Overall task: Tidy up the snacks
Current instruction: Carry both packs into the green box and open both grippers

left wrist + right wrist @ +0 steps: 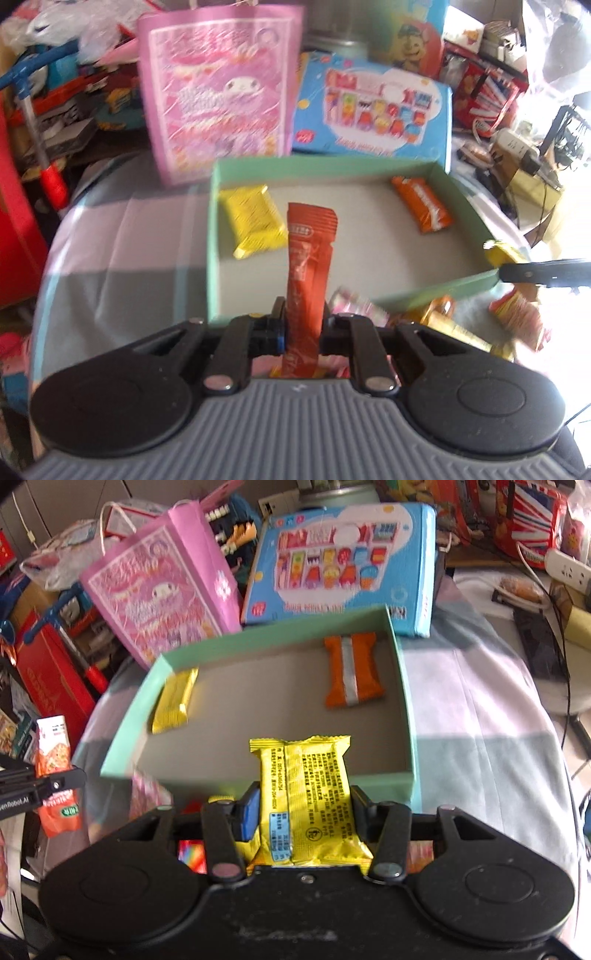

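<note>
Left wrist view: we see our left gripper [302, 325] clenched on a slim red-orange stick sachet [309, 266], a flat glossy foil strip with a crimped top edge, standing upright between the black pads. Beyond it lies a shallow rectangular cardboard tray [212, 236], mint-green on its walls and dull grey inside. A yellow foil packet [253, 221] rests flat near the tray's left wall, and an orange wrapper [421, 208] lies toward the far right corner. More crinkly snack wrappers [517, 321] are heaped on the pale cloth just outside the near wall.

Right wrist view: our right gripper [303, 808] grips a yellow pillow-shaped pack [314, 801] by its sides, the shiny film printed with dense text and serrated along the top seam. It sits above the tray's near wall [388, 782]. Behind the tray a glossy pink paper bag [162, 598] leans beside a blue printed carton [347, 565].
</note>
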Motion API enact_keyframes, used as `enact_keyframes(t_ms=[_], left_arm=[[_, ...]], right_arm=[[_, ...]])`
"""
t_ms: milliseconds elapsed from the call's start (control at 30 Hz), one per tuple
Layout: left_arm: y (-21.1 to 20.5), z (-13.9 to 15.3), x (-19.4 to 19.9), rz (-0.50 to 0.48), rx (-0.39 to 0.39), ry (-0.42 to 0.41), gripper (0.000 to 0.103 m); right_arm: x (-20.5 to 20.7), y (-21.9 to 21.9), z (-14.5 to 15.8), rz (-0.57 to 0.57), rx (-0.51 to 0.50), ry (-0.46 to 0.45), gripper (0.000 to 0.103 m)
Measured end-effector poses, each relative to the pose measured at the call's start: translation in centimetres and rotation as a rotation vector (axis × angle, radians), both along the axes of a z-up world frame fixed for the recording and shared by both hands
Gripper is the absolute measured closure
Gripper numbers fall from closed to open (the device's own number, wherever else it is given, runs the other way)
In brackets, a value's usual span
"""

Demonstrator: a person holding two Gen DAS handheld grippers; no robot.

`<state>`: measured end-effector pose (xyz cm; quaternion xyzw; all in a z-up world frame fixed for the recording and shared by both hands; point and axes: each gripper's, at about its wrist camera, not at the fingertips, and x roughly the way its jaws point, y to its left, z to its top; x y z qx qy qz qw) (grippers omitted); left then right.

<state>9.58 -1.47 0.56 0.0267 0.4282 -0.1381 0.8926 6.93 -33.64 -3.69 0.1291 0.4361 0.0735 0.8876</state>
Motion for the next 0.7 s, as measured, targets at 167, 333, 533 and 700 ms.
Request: enact_keyframes(t_ms=[167, 333, 533, 700], left_arm=[[-2.3, -0.1, 5.2, -0.012, -0.047, 0.033, 0.089], [-4.4, -2.2, 11.0, -0.003, -0.042, 0.095, 0.089], [-6.0, -5.2, 16.7, 0.01, -0.031, 0.149, 0.089], [-6.4, -7.1, 19.9, 0.024, -0.007, 0.179, 0.088]], right_arm=[[5.0, -0.1, 0.3, -0.034, 0.012, -0.016, 0.055], [10.1, 0.0, -0.8, -0.07, 0.025, -0.013, 0.055], [15.0, 0.4, -2.7, -0.091, 0.027, 0.009, 0.055], [18.2, 0.7, -4.2, -0.099, 0.04, 0.026, 0.055]])
